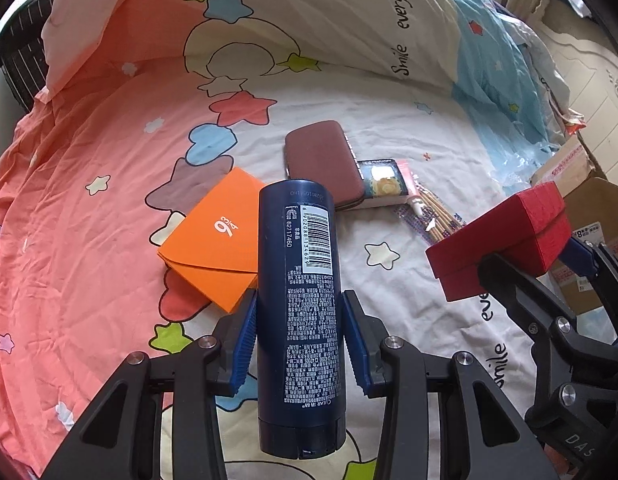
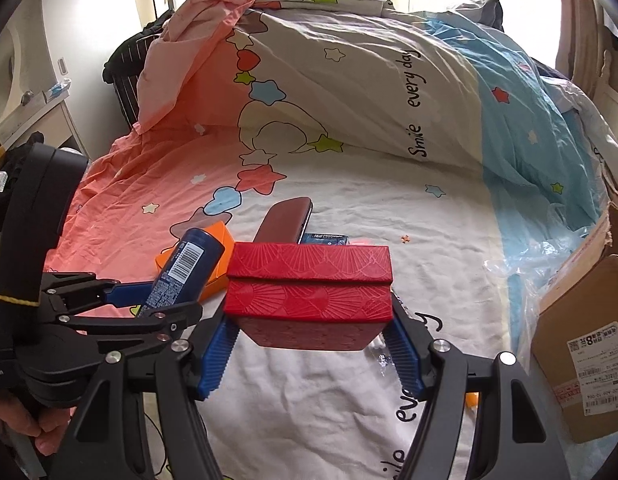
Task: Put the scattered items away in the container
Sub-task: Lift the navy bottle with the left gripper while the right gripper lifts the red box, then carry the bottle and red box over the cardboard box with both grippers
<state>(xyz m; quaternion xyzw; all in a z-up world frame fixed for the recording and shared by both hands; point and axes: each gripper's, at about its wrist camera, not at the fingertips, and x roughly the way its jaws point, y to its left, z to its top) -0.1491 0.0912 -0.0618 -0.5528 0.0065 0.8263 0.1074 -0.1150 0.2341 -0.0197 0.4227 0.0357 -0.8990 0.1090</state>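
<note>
My left gripper (image 1: 300, 304) is shut on a dark blue bottle (image 1: 299, 312), held above the bed with its cap end toward the camera; the same bottle (image 2: 181, 272) shows at the left of the right wrist view. My right gripper (image 2: 311, 328) is shut on a red patterned box (image 2: 309, 292), lifted off the sheet; that red box (image 1: 501, 240) appears at the right in the left wrist view. On the bed lie an orange box (image 1: 217, 240), a brown case (image 1: 325, 164), a small picture box (image 1: 383, 182) and a packet of sticks (image 1: 433, 212).
A rumpled star-print quilt (image 2: 349, 80) is piled at the back of the bed. Cardboard boxes (image 2: 581, 344) stand off the bed's right edge, with clear plastic wrap (image 2: 537, 256) beside them. A dark striped basket (image 2: 125, 80) sits at the far left. A hand (image 2: 25, 428) holds the left gripper's handle.
</note>
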